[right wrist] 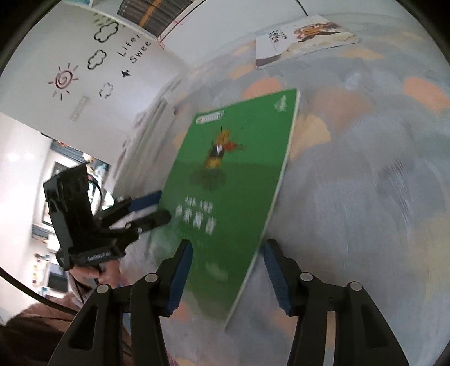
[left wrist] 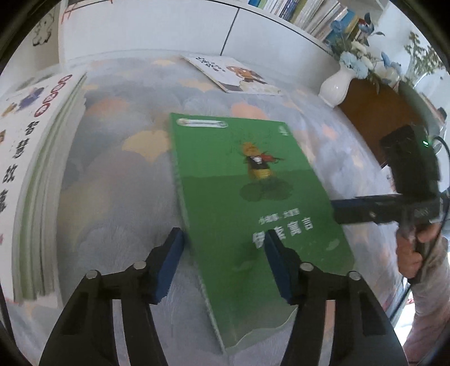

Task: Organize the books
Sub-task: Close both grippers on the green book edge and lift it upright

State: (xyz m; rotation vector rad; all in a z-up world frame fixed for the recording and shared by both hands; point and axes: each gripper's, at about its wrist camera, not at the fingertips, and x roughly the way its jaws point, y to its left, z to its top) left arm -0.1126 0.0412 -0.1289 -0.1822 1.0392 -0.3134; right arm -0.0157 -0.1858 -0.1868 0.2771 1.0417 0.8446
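Two grippers' jaws spread astride green book, fluffy pastel blanket, white bookshelf behind

Bright daylight, motion blur, fisheye warp.

Books lying loose on the bed: two, one green book and one white picture book. Book stacks: one stack of books at the bed's left edge; the number in it cannot be read. Vases: one white vase. Hand-held grippers: two, the left hand-held gripper and the right hand-held gripper.
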